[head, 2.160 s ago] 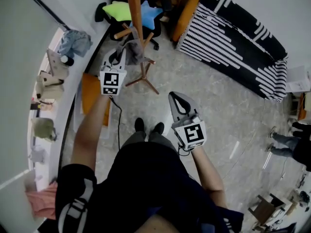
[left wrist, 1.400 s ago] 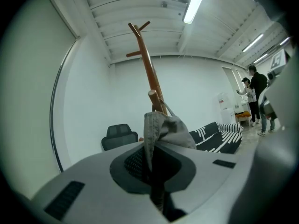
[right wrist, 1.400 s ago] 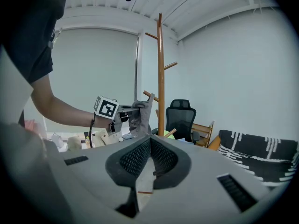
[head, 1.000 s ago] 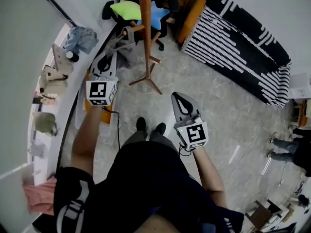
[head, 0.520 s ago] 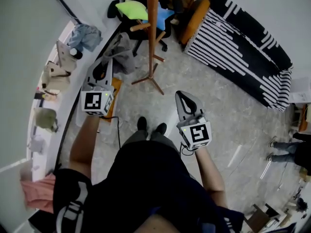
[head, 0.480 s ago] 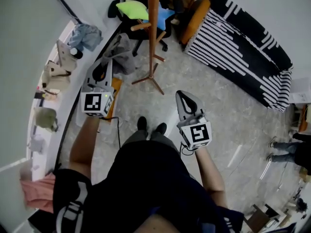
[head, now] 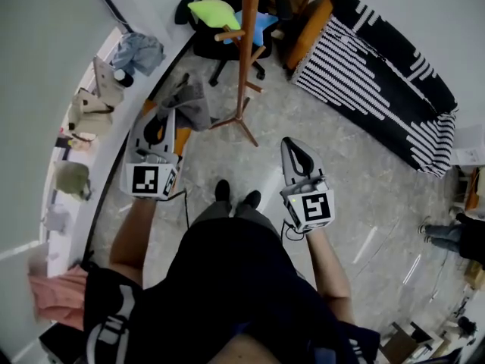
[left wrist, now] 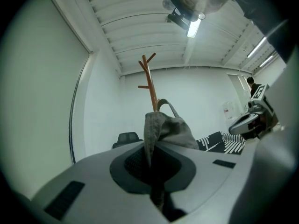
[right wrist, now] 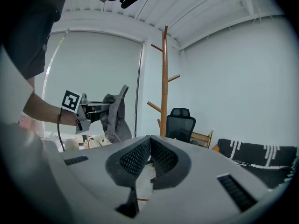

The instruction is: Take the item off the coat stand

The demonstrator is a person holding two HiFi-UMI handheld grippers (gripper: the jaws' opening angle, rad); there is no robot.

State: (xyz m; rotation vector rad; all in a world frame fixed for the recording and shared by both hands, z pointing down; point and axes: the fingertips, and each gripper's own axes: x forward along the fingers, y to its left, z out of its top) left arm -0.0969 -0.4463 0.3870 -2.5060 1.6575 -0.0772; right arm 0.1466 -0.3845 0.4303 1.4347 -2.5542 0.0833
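A grey fabric item with a strap hangs from my left gripper, which is shut on it. It is held to the left of the wooden coat stand and does not touch it. In the left gripper view the grey cloth rises out of the pinched jaws of the left gripper, with the coat stand behind it. My right gripper is lower right of the stand, shut and empty. In the right gripper view its jaws meet, and the grey item and coat stand show beyond.
A black-and-white striped sofa lies to the right. An office chair with green and blue cushions stands behind the coat stand. A long sill with bags and clothes runs along the left wall. Another person's legs show at the right edge.
My left gripper has drawn the grey item away from the coat stand, leftward and toward me. The right gripper has barely moved.
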